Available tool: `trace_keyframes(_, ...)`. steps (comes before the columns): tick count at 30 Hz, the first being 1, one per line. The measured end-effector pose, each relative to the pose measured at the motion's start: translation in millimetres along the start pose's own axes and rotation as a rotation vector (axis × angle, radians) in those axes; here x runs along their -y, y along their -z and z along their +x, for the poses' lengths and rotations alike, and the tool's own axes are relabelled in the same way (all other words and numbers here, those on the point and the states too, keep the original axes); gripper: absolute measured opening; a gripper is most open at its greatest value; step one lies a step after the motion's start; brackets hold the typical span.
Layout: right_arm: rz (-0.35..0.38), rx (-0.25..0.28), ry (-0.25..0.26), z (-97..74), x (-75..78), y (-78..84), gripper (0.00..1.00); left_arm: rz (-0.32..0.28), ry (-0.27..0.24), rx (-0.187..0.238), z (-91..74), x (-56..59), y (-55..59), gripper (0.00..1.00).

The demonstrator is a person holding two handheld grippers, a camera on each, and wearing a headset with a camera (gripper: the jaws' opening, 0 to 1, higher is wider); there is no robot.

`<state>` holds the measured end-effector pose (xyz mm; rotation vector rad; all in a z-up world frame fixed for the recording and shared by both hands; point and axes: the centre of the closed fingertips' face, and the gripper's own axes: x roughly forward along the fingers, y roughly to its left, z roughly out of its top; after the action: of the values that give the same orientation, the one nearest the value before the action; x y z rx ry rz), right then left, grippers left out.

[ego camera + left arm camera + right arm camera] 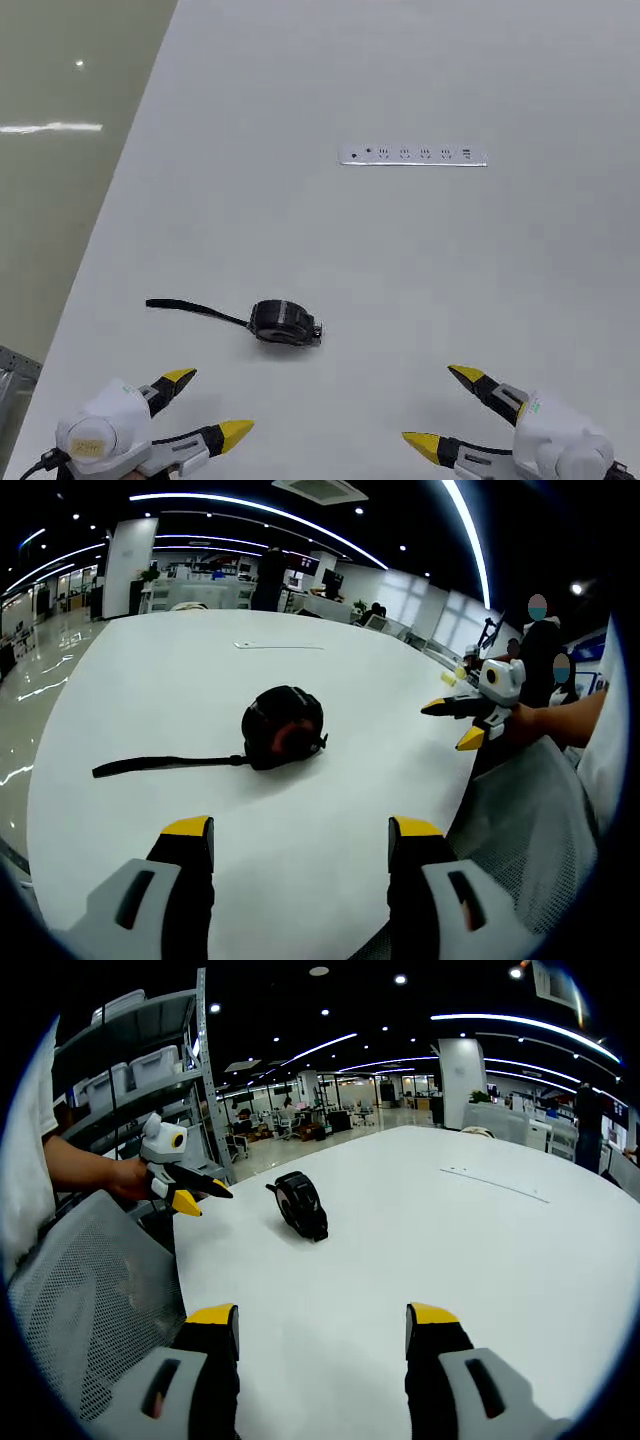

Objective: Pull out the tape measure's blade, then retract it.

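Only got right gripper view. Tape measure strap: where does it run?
Observer: Head view: the strap lies flat on the table, stretched out from the tape measure toward the table's left edge.
Operator: Left gripper open?
Observer: Yes. In the left gripper view the left gripper has its jaws wide apart, holding nothing.
Operator: Case face?
Observer: It has a reddish round centre, turned toward the left gripper.

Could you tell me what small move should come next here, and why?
Probably bring the left gripper forward to close on the tape measure: it and the right gripper hang open, short of the case, which lies on the table with its blade in, nearer the left one.
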<state>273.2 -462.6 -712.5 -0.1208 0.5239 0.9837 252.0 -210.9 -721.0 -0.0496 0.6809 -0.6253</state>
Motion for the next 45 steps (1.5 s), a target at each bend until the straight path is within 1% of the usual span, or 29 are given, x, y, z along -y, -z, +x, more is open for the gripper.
trace_keyframes(1,0.000,-0.001,-0.003,2.0,0.7,-0.1,0.68,0.014,0.004,-0.007,1.2,-0.6,0.5,0.70)
trace_keyframes(7,0.000,0.001,-0.024,11.1,2.8,-0.6,0.68,0.027,0.021,-0.015,5.2,-0.7,-5.3,0.70)
trace_keyframes(9,-0.002,0.001,-0.030,14.1,3.7,-1.1,0.68,0.034,0.022,-0.023,8.3,-4.0,-4.0,0.70)
trace_keyframes(13,-0.005,0.005,-0.046,19.6,4.4,-4.4,0.68,0.044,0.030,-0.032,11.2,-6.9,-5.9,0.71)
trace_keyframes(16,-0.006,0.003,-0.053,23.6,6.1,-4.9,0.67,0.055,0.025,-0.047,13.7,-9.7,-6.6,0.70)
trace_keyframes(22,-0.001,0.002,-0.070,32.8,7.4,-4.9,0.67,0.056,0.034,-0.056,19.4,-13.4,-7.7,0.70)
trace_keyframes(24,-0.004,-0.001,-0.075,36.0,8.3,-5.0,0.67,0.064,0.032,-0.067,21.3,-15.2,-7.5,0.70)
trace_keyframes(28,-0.008,-0.003,-0.087,41.3,8.9,-7.6,0.67,0.065,0.043,-0.062,23.7,-15.9,-11.8,0.71)
trace_keyframes(35,-0.015,-0.012,-0.105,48.4,10.5,-8.8,0.67,0.074,0.052,-0.069,29.2,-19.1,-14.4,0.71)
trace_keyframes(38,-0.012,-0.014,-0.121,52.6,10.9,-9.9,0.67,0.080,0.058,-0.081,33.2,-21.4,-15.1,0.72)
trace_keyframes(40,-0.015,-0.012,-0.127,55.2,10.8,-10.6,0.67,0.082,0.071,-0.073,34.9,-21.1,-17.6,0.72)
trace_keyframes(45,-0.013,-0.015,-0.142,63.2,11.5,-12.9,0.67,0.100,0.077,-0.077,39.4,-24.1,-23.5,0.73)
